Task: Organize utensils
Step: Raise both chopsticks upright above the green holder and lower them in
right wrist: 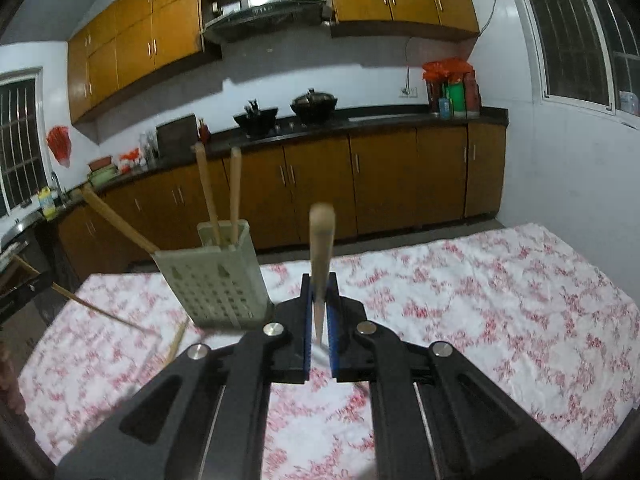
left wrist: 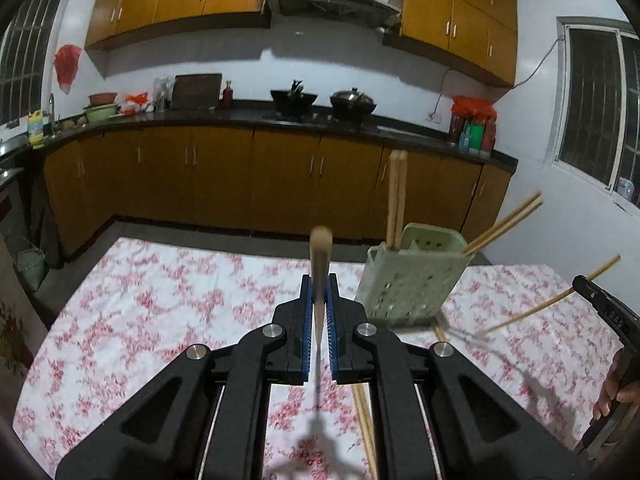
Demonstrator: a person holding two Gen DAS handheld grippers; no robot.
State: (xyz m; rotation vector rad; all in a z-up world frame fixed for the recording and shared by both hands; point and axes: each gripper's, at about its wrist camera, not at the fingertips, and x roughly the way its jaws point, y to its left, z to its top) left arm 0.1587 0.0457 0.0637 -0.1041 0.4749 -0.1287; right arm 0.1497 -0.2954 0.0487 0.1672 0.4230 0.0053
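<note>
Both grippers are up off the cloth here, and each one has a catch. The left gripper (left wrist: 319, 292) has its jaws clamped tight on a single chopstick (left wrist: 320, 264), blue pads pressing it from either side, the thick blunt end standing up past the fingertips and the thin end trailing down between the arms. The right gripper (right wrist: 319, 294) matches it: jaws closed on its own chopstick (right wrist: 321, 252), held the same way, butt end up. Between the two, on the counter with the pink floral cloth (left wrist: 160, 312), stands the pale green utensil holder (left wrist: 412, 280), a perforated plastic caddy, upright, just beside the left gripper's tip in the left wrist view. Already inside it: a pair of chopsticks (left wrist: 397, 196) standing near vertical at the back, and two more sticks (left wrist: 506, 220) leaning out over its right rim. More loose chopsticks (left wrist: 364, 420) lie flat on the cloth by the holder's base, running under the left gripper. At the right edge of the left wrist view, the right gripper's black body shows with a hand (left wrist: 618, 388) around its grip, and its chopstick angles across in front of the holder's side, somewhat blurred.
</note>
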